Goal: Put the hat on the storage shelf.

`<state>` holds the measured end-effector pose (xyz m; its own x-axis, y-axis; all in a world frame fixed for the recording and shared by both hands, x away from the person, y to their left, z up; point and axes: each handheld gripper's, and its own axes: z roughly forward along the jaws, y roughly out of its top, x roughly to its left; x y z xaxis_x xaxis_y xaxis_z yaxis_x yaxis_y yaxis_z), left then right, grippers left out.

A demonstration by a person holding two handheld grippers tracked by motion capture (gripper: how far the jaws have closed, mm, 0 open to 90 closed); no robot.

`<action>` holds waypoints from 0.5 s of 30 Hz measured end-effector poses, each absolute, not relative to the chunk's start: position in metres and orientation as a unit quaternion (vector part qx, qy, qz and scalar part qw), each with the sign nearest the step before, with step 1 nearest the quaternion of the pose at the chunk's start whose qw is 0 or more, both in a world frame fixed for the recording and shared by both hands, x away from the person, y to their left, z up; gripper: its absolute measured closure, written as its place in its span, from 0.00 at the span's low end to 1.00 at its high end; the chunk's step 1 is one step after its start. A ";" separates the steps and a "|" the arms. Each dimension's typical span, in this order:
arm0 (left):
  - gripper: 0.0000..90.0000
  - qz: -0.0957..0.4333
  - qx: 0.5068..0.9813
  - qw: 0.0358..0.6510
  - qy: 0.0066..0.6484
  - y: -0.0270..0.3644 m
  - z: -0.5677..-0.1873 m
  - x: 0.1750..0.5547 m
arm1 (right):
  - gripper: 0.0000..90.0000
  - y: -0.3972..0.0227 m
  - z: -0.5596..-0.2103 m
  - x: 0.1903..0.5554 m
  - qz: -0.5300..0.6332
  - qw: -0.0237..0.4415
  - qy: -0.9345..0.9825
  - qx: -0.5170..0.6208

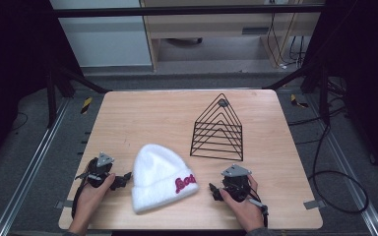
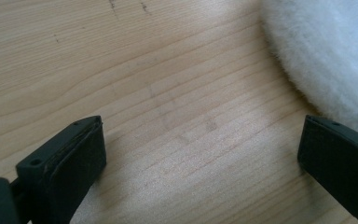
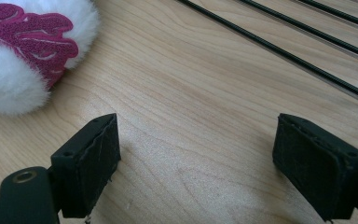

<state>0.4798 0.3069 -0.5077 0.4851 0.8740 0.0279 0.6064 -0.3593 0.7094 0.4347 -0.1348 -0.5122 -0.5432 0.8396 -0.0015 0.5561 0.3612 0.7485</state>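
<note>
A white beanie point(image 1: 158, 177) is laid flat on the near middle of the wooden table point(image 1: 142, 115), its rounded crown toward the far side and its folded cuff toward the near edge. The fabric is seen to be fluffy and long-napped, with a soft fuzzy outline. On the cuff, raised script lettering point(image 1: 185, 183) in deep pink-red is stitched; in the right gripper view the embroidery point(image 3: 25, 35) is shown as thick looping strokes with pale outlines, but the word cannot be read.

Just left of the beanie the left gripper point(image 1: 124, 178) is held by a hand, its jaws spread wide with nothing between them; in the left gripper view only bare wood grain is seen between the black padded jaws, and the beanie's fuzzy edge point(image 2: 326, 56) is found at the far right, close to one jaw. Just right of the beanie the right gripper point(image 1: 212, 191) is held likewise, released and empty over bare table.

Farther off, on the right half of the table, a black wire rack point(image 1: 217, 130) is stood, triangular, built of thin nested rods
</note>
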 end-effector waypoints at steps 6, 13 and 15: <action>0.14 0.188 0.825 0.296 0.444 0.307 -0.481 0.489 | 0.17 -0.135 -0.512 0.435 0.360 0.197 0.801 0.435; 0.11 0.164 0.819 0.337 0.435 0.291 -0.444 0.507 | 0.17 -0.135 -0.512 0.435 0.360 0.197 0.801 0.435; 0.11 0.145 0.811 0.360 0.437 0.286 -0.440 0.513 | 0.17 -0.135 -0.512 0.435 0.360 0.197 0.801 0.435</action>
<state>0.5128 0.2857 -0.4401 0.5761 0.8134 -0.0800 0.6049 -0.3585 0.7111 0.4346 -0.1348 -0.5122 -0.5433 0.8395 -0.0024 0.5557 0.3617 0.7486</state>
